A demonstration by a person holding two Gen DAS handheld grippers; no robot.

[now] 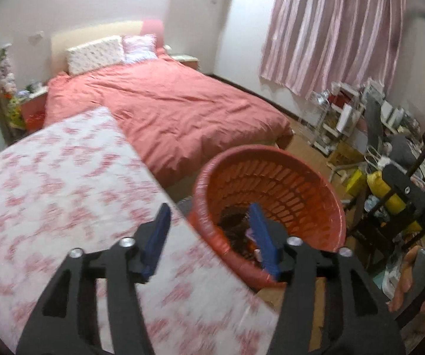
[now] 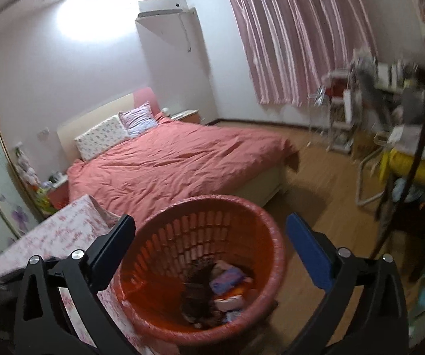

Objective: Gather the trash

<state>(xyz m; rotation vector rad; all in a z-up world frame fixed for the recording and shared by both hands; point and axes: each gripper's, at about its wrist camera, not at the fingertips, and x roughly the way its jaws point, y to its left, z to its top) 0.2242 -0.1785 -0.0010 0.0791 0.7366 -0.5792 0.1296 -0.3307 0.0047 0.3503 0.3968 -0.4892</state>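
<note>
Bedroom, wooden floor: round red slatted plastic basket (image 2: 200,266) stands beside the floral-clothed bench (image 1: 64,192), holding collected trash. Left gripper (image 1: 209,236) and right gripper (image 2: 209,251) hover over it, fingers apart and empty.

White walls (image 2: 79,68), wood floor (image 2: 324,177), pink-covered bed (image 2: 168,165), pink striped curtains (image 2: 298,29)

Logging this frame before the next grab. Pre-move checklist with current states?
1. Left hand-held gripper empty, blue fingers apart: ok.
2. Right hand-held gripper empty, fingers wide apart: ok.
3. Red basket upright on the floor beside the floral-covered table: ok.
4. Trash already lying in the basket, room left above it: ok.
5. Next trash item located: cannot tell, none visible on the table.
6. Image sharp enough to aim: not ok, motion blur in both views.
</note>
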